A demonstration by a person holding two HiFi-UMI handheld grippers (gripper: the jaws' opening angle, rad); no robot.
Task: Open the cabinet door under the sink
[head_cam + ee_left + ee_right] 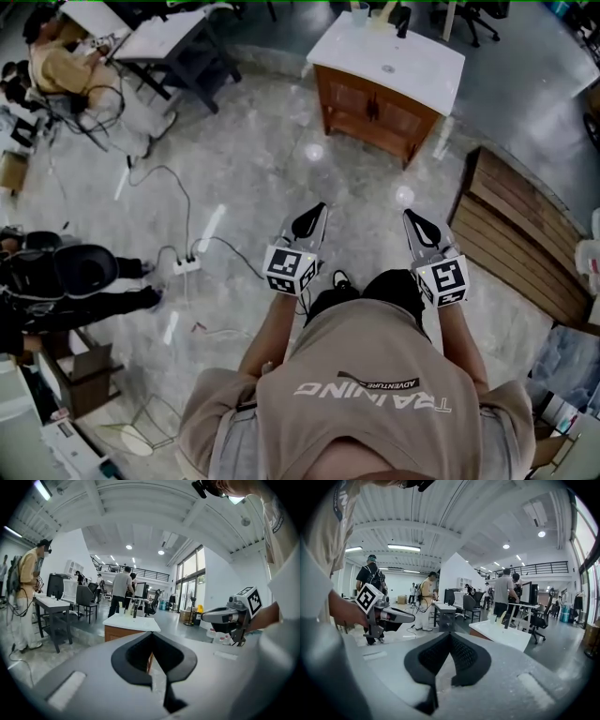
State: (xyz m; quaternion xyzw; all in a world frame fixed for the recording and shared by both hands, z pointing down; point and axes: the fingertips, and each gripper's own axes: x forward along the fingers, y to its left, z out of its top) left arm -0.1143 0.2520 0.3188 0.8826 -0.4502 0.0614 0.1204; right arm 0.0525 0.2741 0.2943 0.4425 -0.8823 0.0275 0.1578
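Note:
A wooden sink cabinet (380, 112) with a white top (394, 61) stands on the floor some way ahead of me. Its two doors are closed, with dark handles (373, 108) at the middle. My left gripper (320, 208) and right gripper (409, 216) are held side by side in the air, pointing toward it and well short of it. Both are shut with nothing between the pads. The cabinet (123, 632) shows past the left gripper (152, 637) in its own view. The white top (506, 634) lies right of the right gripper (450, 637).
A slatted wooden platform (516, 244) lies on the floor to the right. A power strip with cables (187, 265) is on the floor at left. Desks (173, 42) and people (56, 66) stand at the back left, and another person (66, 277) is at the left edge.

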